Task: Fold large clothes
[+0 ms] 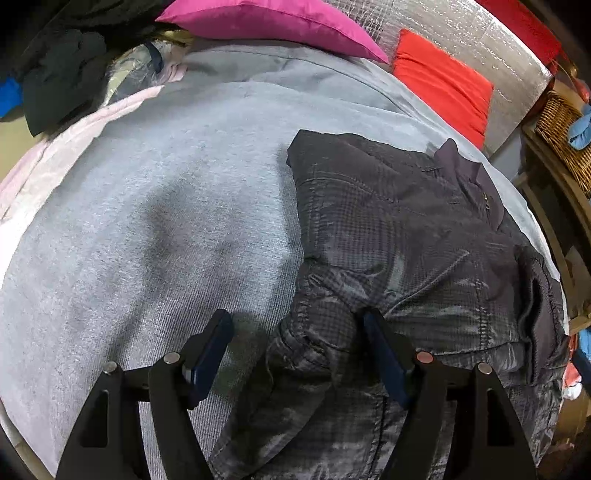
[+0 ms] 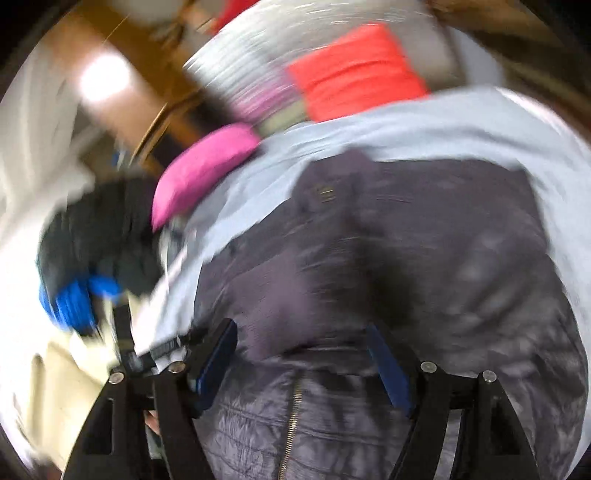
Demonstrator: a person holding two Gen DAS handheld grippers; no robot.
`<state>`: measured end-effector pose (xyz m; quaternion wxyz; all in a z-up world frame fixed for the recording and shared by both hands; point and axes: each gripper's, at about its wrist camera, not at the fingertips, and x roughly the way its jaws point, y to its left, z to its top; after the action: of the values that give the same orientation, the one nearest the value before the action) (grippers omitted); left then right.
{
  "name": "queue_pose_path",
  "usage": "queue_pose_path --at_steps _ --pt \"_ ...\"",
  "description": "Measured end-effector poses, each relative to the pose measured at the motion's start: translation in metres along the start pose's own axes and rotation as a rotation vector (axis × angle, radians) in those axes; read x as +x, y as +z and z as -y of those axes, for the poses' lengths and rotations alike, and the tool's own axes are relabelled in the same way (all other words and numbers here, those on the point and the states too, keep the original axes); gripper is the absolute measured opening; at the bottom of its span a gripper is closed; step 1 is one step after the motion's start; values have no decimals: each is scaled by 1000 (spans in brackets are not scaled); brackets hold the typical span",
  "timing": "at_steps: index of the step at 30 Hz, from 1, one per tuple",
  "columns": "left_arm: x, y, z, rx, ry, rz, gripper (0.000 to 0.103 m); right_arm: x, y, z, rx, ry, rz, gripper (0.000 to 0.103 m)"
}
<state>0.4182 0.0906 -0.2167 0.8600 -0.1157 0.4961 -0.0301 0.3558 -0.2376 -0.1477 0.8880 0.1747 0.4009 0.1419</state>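
Note:
A dark grey quilted jacket [image 1: 413, 240] lies on a light grey blanket [image 1: 166, 206], on the right half in the left wrist view. My left gripper [image 1: 297, 321] is open, its fingers straddling the jacket's near left edge, with a bunched fold between them. In the blurred right wrist view the same jacket [image 2: 406, 240] fills the middle, its brass zipper [image 2: 291, 417] running down at the bottom. My right gripper [image 2: 301, 336] is open just above the jacket near the zipper.
A magenta pillow [image 1: 266, 22] and a red pillow [image 1: 443, 85] lie at the far end against a silver foil wall [image 1: 461, 40]. Dark clothes [image 1: 62, 70] are piled at the far left. A wicker basket [image 1: 565, 136] stands at the right.

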Motion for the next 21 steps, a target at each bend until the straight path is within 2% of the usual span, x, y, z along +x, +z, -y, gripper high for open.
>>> queue_pose_path --at_steps 4,8,10,12,13,14,18,21 --pt "-6 -3 12 82 63 42 75 51 -3 -40 -100 -76 -41 77" --pt "-9 -3 10 96 56 50 75 87 -7 -49 -178 -294 -26 76" --pt "-11 -3 10 114 62 59 75 82 -4 -44 -183 -342 17 73" --pt "-13 -4 14 140 79 70 75 63 3 -25 -114 -352 71 60" --pt "-13 -4 15 152 87 75 75 58 8 -15 -74 -352 74 46" --pt "-14 -5 16 158 92 78 75 54 13 -2 -28 -339 70 36" --pt "-15 -3 17 141 88 77 75 31 25 48 148 -301 98 36" --pt "-16 -3 17 142 98 89 75 2 29 105 314 -308 153 36"
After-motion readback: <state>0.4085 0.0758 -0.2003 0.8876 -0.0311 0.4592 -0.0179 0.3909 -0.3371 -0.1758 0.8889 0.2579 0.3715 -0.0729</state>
